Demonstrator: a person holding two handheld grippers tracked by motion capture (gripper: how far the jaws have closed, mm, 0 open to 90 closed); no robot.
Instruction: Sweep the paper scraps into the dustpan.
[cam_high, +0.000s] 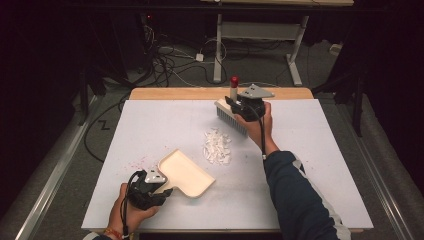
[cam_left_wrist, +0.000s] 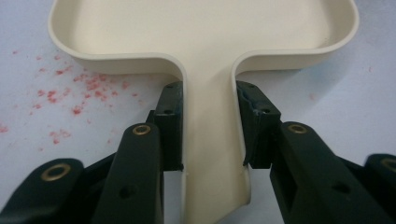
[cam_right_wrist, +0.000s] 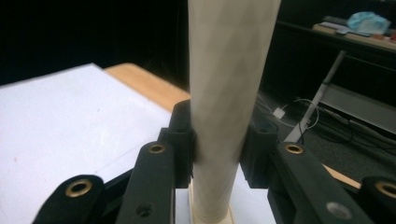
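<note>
A cream dustpan (cam_high: 186, 174) lies on the white sheet (cam_high: 300, 150) at the front left. My left gripper (cam_high: 165, 191) is shut on its handle. In the left gripper view the handle (cam_left_wrist: 210, 154) runs between the two pads of my left gripper (cam_left_wrist: 208, 135), and the pan (cam_left_wrist: 201, 28) is empty. A pile of white paper scraps (cam_high: 217, 146) sits mid-table. Beyond it my right gripper (cam_high: 236, 104) is shut on a brush, bristles (cam_high: 231, 120) pointing down above the sheet and the red-tipped handle (cam_high: 234, 82) upright. That pale handle (cam_right_wrist: 229, 93) stands between the pads of my right gripper (cam_right_wrist: 217, 149).
Red specks (cam_high: 137, 162) dot the sheet left of the dustpan, also seen as red specks (cam_left_wrist: 74, 88) in the left gripper view. The table's wooden far edge (cam_high: 190, 93) shows behind the sheet. Cables and a desk frame (cam_high: 260, 35) lie on the floor beyond.
</note>
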